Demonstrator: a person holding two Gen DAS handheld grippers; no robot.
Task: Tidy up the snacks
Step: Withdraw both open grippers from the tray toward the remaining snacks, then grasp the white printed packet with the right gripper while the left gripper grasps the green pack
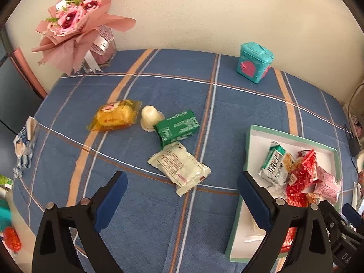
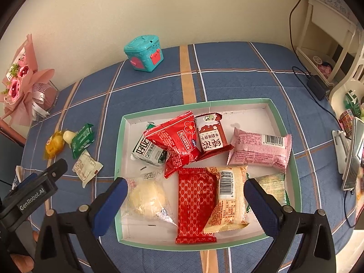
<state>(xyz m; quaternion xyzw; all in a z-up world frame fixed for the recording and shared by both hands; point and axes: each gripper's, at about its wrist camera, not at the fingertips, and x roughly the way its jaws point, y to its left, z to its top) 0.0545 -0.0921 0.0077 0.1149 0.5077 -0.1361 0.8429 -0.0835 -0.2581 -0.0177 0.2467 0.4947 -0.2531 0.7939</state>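
Observation:
On the blue plaid cloth lie a white packet [image 1: 179, 168], a green packet [image 1: 176, 126], a pale jelly cup [image 1: 150, 116] and a yellow cake packet [image 1: 115, 115]. My left gripper [image 1: 182, 177] hangs open just above the white packet's near end, and its pads touch nothing. A green-rimmed white tray [image 2: 198, 102] holds several snacks, among them a red patterned packet [image 2: 195, 204], a cream packet [image 2: 229, 200], a pink packet [image 2: 259, 150] and a clear-wrapped bun [image 2: 145, 198]. Over the tray's near half my right gripper [image 2: 185, 183] stands open, with those packets lying loose under it.
A teal tin [image 1: 256, 62] stands at the table's far edge and a pink bouquet [image 1: 75, 22] in the far left corner. A blue-and-white wrapper [image 1: 24, 147] lies at the left edge. On the right are a charger with cables [image 2: 317, 87], a phone on a stand [image 2: 352, 154] and a cream shelf [image 2: 327, 34].

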